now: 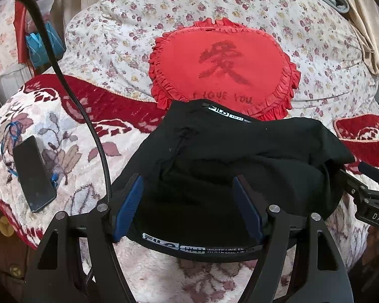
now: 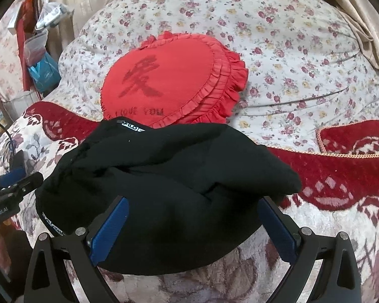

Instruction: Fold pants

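The black pants [image 1: 227,156] lie bunched in a heap on the floral blanket, with a white-lettered waistband [image 1: 189,247] along the near edge. My left gripper [image 1: 189,189] is open, its blue pads on either side of the near part of the heap. In the right wrist view the pants [image 2: 176,176] fill the middle. My right gripper [image 2: 194,212] is open, its blue pads wide apart around the near fold. Neither holds cloth. The right gripper shows at the right edge of the left wrist view [image 1: 369,194]; the left gripper shows at the left edge of the right wrist view [image 2: 12,186].
A red heart-shaped frilled cushion [image 1: 222,63] lies just behind the pants against a flowered quilt [image 1: 303,38]. A black phone [image 1: 32,174] with a blue cord lies on the blanket at the left. A black cable [image 1: 70,88] arcs across the left. Clutter stands at the far left.
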